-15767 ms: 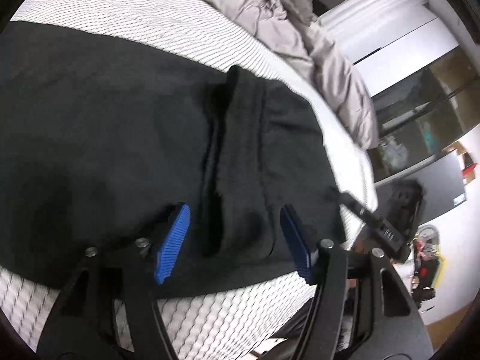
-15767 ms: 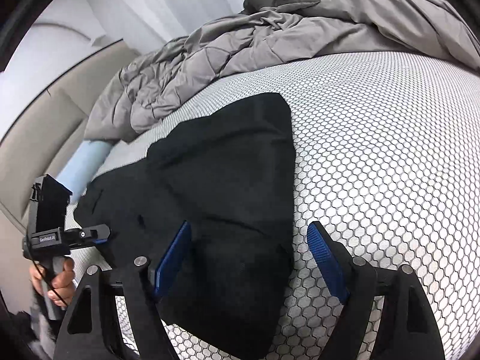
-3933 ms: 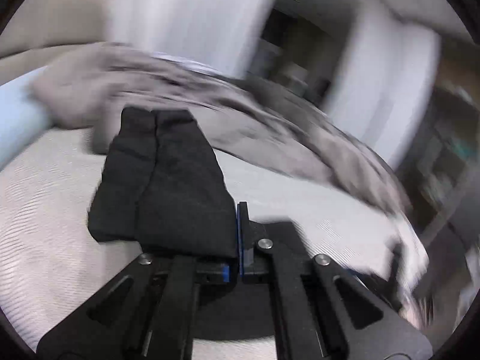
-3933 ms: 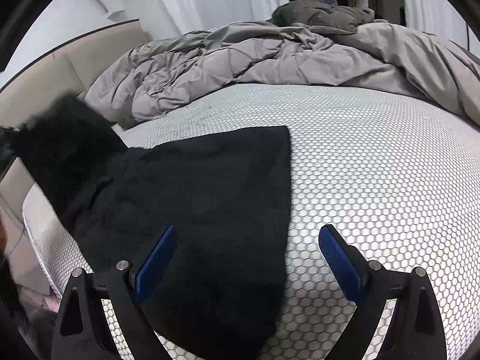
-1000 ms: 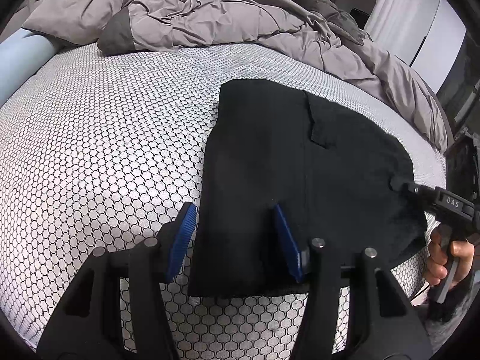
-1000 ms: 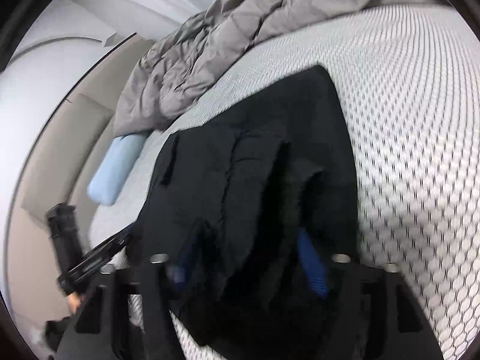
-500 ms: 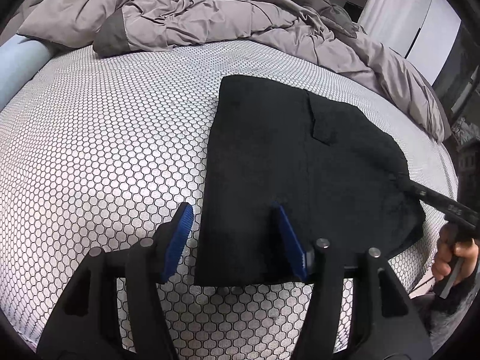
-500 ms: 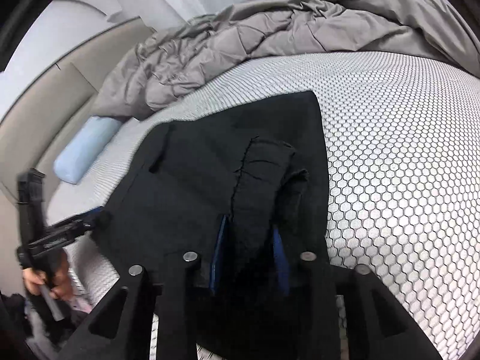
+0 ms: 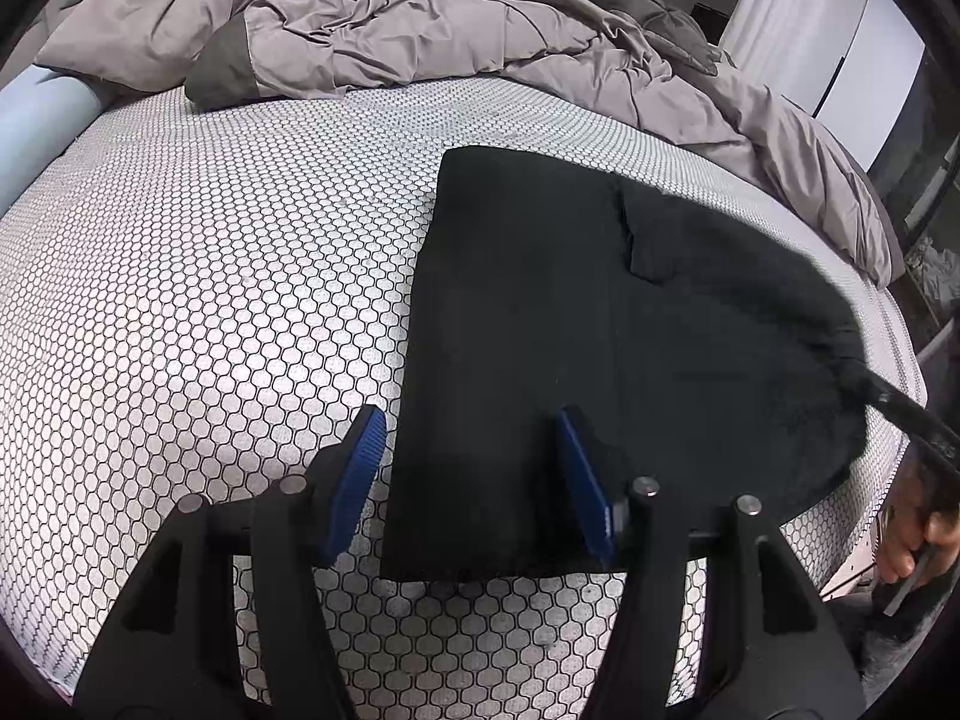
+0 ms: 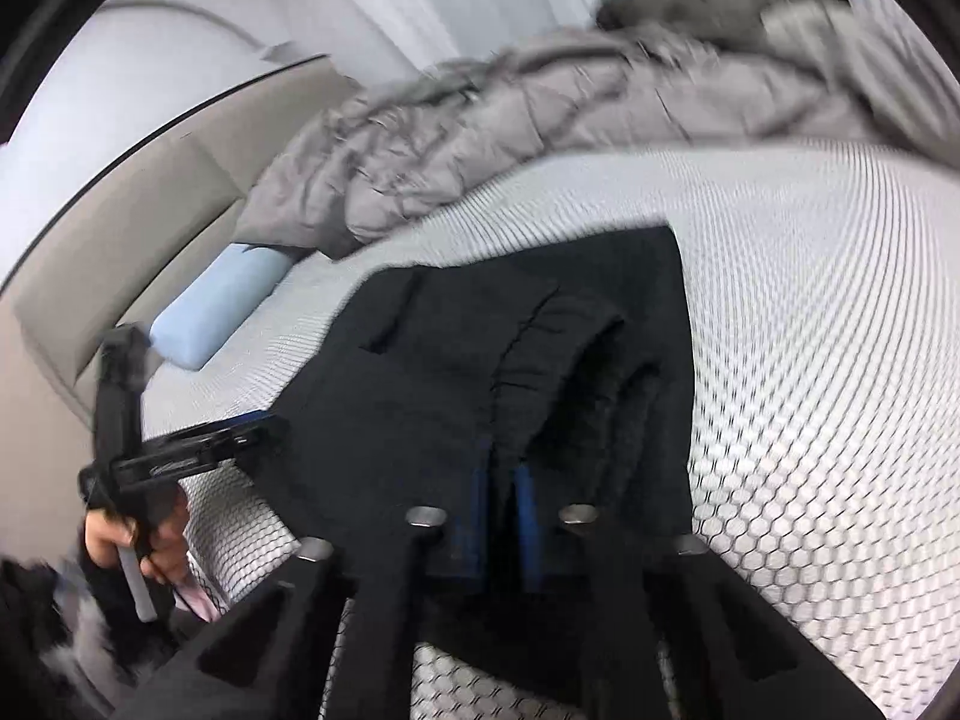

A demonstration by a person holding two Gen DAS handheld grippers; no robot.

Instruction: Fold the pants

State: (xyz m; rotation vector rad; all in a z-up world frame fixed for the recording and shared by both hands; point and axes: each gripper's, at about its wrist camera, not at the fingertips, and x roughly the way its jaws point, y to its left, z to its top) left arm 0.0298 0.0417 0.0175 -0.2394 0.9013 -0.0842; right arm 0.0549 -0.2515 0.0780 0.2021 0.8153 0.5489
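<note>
Black pants (image 9: 600, 330) lie partly folded on the honeycomb mattress (image 9: 210, 270), at three o'clock of centre. Our right gripper (image 10: 501, 495) has just closed, pinching a raised fabric ridge; our left gripper (image 9: 471, 480) hangs open over the near hem. The cloth looks soft and limp, best gripped at edges.

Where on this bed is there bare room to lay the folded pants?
Bare mattress lies left of the pants, bordered by the blanket behind and a blue pillow. The right side is crowded by pants and blanket.
</note>
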